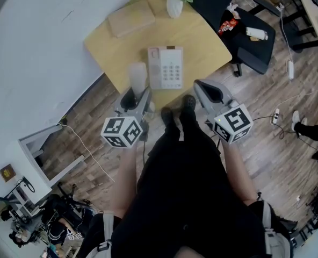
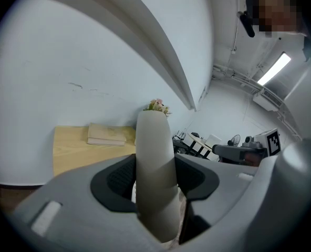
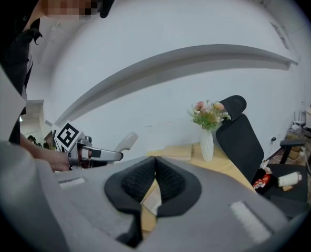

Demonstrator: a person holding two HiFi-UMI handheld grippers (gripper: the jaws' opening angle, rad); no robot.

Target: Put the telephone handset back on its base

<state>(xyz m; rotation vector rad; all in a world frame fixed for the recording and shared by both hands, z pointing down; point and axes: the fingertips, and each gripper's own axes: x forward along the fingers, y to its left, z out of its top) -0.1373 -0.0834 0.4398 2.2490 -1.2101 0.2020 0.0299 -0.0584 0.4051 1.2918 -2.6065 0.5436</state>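
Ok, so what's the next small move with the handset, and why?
Probably ease the left hand-held gripper rightward: it is shut on the handset, which hangs just left of the base, and the base's left side, beside the keypad, lies bare.

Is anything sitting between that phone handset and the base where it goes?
Nothing visible does: the handset, held in the left gripper, is just beside the base, whose cradle looks bare.
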